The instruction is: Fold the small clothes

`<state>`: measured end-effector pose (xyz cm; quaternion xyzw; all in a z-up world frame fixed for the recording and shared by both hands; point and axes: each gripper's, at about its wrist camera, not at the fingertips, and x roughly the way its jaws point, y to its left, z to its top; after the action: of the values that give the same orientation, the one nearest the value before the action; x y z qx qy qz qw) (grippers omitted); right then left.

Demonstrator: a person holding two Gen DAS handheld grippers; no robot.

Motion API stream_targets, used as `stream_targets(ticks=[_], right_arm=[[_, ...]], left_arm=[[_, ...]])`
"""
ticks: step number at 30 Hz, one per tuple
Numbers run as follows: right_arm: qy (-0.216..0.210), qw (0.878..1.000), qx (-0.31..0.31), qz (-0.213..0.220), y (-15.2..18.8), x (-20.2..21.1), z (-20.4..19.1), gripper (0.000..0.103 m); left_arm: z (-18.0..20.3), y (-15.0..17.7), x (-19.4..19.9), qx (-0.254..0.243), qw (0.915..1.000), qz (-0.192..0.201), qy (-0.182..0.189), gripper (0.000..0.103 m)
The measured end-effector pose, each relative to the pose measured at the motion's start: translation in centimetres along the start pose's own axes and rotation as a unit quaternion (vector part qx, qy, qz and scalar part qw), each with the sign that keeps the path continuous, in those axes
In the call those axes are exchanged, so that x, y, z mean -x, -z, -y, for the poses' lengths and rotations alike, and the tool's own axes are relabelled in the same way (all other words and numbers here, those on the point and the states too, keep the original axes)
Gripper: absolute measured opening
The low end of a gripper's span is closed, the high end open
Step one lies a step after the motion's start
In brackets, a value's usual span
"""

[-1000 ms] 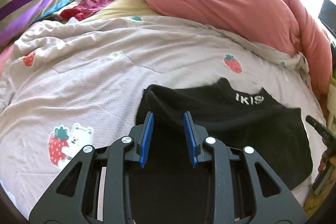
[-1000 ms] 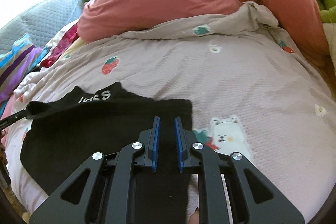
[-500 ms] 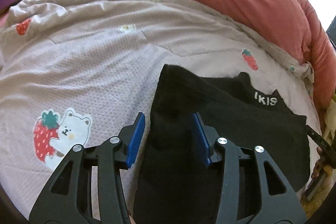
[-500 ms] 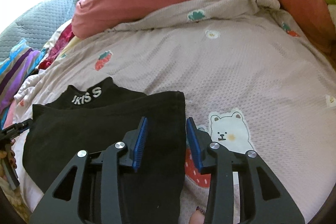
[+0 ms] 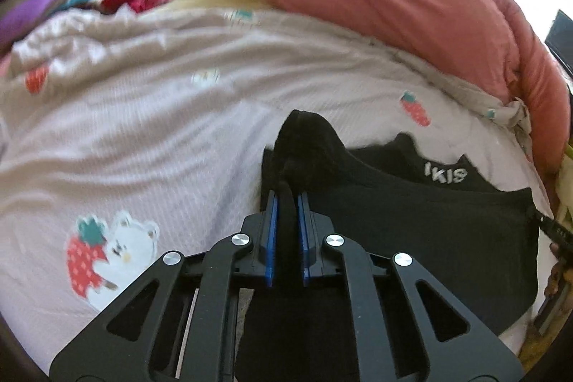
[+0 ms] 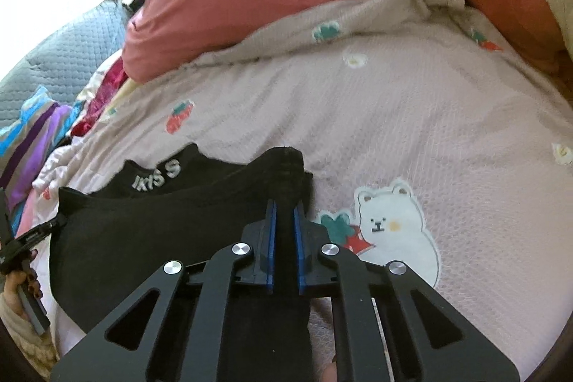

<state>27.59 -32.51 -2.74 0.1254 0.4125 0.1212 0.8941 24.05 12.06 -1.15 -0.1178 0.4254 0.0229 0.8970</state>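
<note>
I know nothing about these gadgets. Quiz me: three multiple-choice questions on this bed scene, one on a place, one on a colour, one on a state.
1. Where does the black cloth garment with white lettering lie?
A. on the pale quilt with strawberry and bear prints
B. on the floor
C. on a chair

2. What colour are the pads of the left hand-held gripper?
A. red
B. blue
C. green

3. What is the right hand-held gripper doing?
A. standing wide open
B. shut on nothing
C. shut on the garment's edge

Answers: 1 A, the quilt surrounds it; 2 B, blue strips line both fingers; 3 C, black cloth is pinched between its pads.
</note>
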Motion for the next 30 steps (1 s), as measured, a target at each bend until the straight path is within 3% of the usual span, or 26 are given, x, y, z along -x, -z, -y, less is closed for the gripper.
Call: stream_targets(ticks=[6,15,23,30], right_arm=[[0.0,1.0,0.007,0.029,-1.8,0.5,-0.4,0.008],[0.048,0.999,0.012,-0.006,-0.6,-3.1,0.0,0.008],[0.096,0.995,0.031,-0.018,0.3,-4.3,-0.6,0.009],[0.112,0.993,0.025,-0.023,0.3,-4.0,-0.4,0.018]], left_arm=[[0.9,-2.1,0.5,-0.021,0.9993,0.028,-0.011,0.004],[-0.2,-0.6,-3.2,-0.006,0.9995,-0.002,-0.032,0.004],[-0.6,0.2,-3.9,0.005,0.9993,-0.013,-0.034,0.006],[-0.5,0.4,-3.8,0.004,0.9992,-0.017,-0.036,0.009]])
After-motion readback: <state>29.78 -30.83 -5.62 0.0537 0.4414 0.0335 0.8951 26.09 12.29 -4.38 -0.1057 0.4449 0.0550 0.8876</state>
